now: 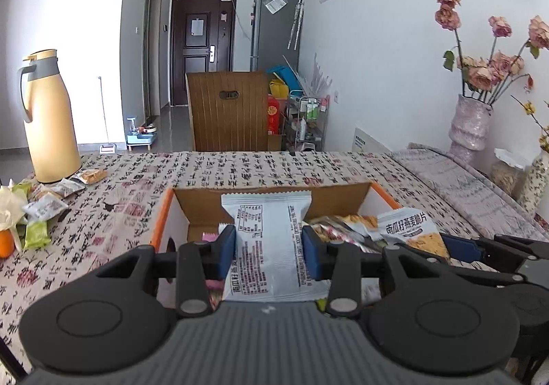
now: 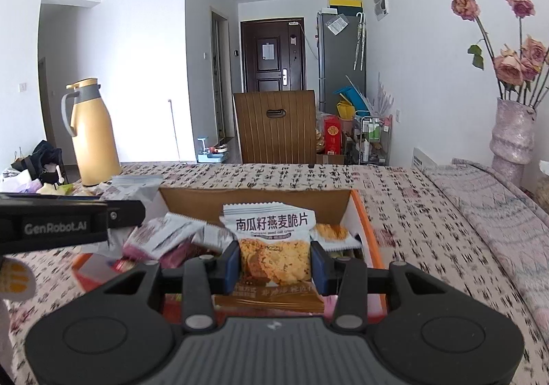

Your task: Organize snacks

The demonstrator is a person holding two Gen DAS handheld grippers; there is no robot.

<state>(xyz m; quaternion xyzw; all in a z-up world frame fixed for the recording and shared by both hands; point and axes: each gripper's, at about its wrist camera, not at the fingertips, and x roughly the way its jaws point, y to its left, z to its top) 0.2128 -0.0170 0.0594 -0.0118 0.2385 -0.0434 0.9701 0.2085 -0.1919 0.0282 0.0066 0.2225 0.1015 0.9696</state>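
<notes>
My left gripper [image 1: 269, 253] is shut on a white snack packet [image 1: 269, 241], its printed back facing the camera, above the near end of an orange-edged cardboard box [image 1: 161, 213]. My right gripper [image 2: 274, 265] is shut on a white packet with a crisp biscuit picture [image 2: 274, 247], above the same box [image 2: 367, 230]. The box holds several snack packets [image 2: 164, 237]. In the left wrist view the right gripper [image 1: 459, 247] shows at the right with its packet [image 1: 411, 230]. In the right wrist view the left gripper's body [image 2: 68, 223] crosses the left edge.
A yellow thermos jug [image 1: 48, 117] stands at the table's far left with loose snack packets [image 1: 44, 206] and an orange fruit [image 1: 5, 242] near it. A pink vase of dried roses [image 1: 470, 124] is at the right. A wooden chair back [image 1: 228, 110] rises behind the patterned tablecloth [image 1: 240, 168].
</notes>
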